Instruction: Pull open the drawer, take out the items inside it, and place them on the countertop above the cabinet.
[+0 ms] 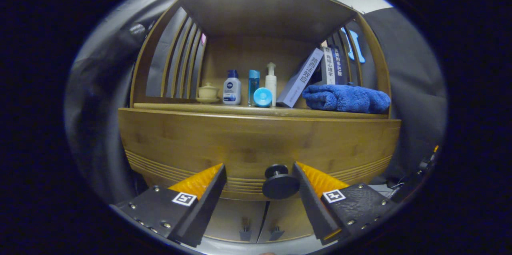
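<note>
Tool (259, 175): fingers spread apart, gripping nothing. The round dark knob (280, 183) of the drawer (256, 143) sits between the two fingers, closer to the right one and seemingly just touching or nearly touching its inner face; the left finger stands well clear of it. Contact cannot be confirmed.

Gripper view, drawer: the wooden front is flush with the cabinet body, closed, with grooved lines along its lower edge. Contents are hidden behind the front. Below it, two cabinet doors (256, 223) meet at a central seam, each with a small dark handle.

Gripper view, surface (180, 107) above the drawer: a roofed wooden shelf bay with slatted sides. Along it, from left to right: a small lidded cup on a saucer (208, 92), a white bottle with a dark blue cap (232, 88), a slim blue bottle (253, 86), a round blue lid (263, 97) lying on edge in front of a white pump bottle (271, 81), books (316, 73) leaning leftward, and a folded blue towel (346, 98) at the right end.
</note>
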Demonstrator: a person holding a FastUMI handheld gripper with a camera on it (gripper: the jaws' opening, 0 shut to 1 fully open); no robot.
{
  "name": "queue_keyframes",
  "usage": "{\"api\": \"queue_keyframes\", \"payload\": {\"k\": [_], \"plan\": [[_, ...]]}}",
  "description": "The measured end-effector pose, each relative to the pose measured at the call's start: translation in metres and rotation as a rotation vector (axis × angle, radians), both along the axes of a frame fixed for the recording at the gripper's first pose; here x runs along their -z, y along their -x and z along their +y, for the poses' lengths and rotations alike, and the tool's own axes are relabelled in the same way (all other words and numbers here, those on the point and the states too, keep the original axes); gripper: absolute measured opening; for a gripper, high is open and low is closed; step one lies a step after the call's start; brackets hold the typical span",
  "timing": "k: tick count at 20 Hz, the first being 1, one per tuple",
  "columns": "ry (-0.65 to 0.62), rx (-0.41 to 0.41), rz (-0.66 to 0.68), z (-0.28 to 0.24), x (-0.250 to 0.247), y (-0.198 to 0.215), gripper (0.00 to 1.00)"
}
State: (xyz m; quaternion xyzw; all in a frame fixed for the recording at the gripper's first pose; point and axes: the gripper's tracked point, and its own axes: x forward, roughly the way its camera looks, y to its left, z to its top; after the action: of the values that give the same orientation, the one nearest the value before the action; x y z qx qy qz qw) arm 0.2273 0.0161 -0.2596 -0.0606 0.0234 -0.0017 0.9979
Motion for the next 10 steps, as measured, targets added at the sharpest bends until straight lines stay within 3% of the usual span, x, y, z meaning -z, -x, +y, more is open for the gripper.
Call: {"api": "queue_keyframes", "payload": {"k": [3, 10], "plan": [[-0.002, -0.008, 0.0, 0.0, 0.001, -0.02, 0.99], [-0.009, -0.01, 0.002, 0.0, 0.0, -0.014, 0.99]]}}
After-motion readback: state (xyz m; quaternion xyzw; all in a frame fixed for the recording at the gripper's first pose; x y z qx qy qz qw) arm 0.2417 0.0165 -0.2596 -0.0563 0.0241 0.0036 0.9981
